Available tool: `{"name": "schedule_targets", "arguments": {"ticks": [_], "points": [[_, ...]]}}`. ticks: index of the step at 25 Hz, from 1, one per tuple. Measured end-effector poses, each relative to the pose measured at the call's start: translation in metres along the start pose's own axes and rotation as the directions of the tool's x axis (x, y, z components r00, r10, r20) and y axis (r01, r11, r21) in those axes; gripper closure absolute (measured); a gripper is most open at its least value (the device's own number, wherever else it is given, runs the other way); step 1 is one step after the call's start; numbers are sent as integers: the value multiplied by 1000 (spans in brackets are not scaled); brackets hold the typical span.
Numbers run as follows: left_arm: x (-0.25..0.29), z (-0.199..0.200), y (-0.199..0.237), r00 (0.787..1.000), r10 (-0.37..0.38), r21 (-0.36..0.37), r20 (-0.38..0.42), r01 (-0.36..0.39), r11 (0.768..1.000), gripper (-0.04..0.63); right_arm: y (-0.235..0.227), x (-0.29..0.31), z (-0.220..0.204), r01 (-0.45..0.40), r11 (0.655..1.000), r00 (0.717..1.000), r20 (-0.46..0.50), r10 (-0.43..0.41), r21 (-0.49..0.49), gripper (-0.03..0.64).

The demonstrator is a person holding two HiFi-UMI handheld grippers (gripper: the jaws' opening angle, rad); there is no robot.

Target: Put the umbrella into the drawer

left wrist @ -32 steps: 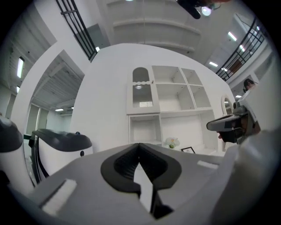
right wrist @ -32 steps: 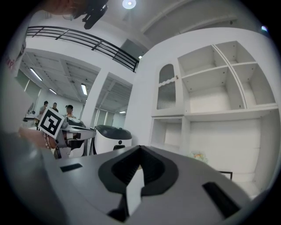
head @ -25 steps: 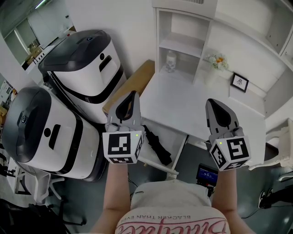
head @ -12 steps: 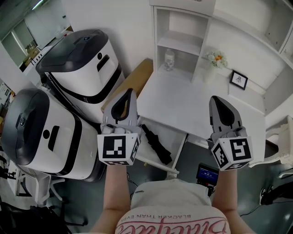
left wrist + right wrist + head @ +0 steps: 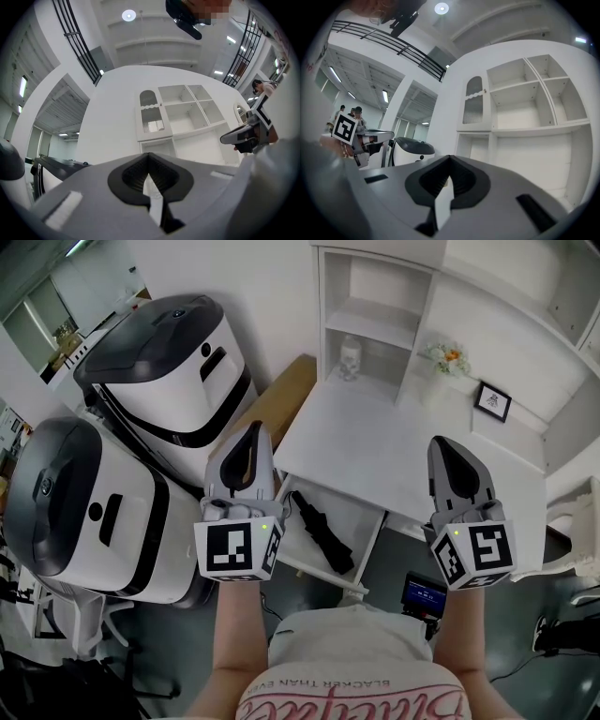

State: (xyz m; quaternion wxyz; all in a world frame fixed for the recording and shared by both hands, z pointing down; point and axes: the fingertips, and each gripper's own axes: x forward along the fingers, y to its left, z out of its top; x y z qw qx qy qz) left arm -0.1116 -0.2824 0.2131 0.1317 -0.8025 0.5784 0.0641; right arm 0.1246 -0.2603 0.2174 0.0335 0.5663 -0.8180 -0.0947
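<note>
A folded black umbrella lies inside the open white drawer under the desk's front edge in the head view. My left gripper hovers just left of the drawer, shut and empty, pointing toward the wall. To the right, over the desk's front edge, my right gripper is also shut with nothing in it. In the left gripper view the jaws meet in front of white shelves, and the right gripper shows at the side. The right gripper view shows its closed jaws and the left gripper far left.
Two large white-and-black machines stand left of the drawer, with a brown board leaning between them and the white desk. A jar, flowers and a small picture frame sit at the back. A small screen device lies on the floor.
My left gripper has drifted slightly left, away from the drawer. The right gripper has stayed put, and the umbrella lies unmoved in the drawer.
</note>
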Motion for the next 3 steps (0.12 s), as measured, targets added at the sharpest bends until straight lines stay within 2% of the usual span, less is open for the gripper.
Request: {"name": "schedule_targets", "arguments": {"ticks": [3], "points": [[-3,-2,5,1000,11,-17,-6,-11,1000,586,3,1,0,-4,1000,1000,1,4,-3,611]]}}
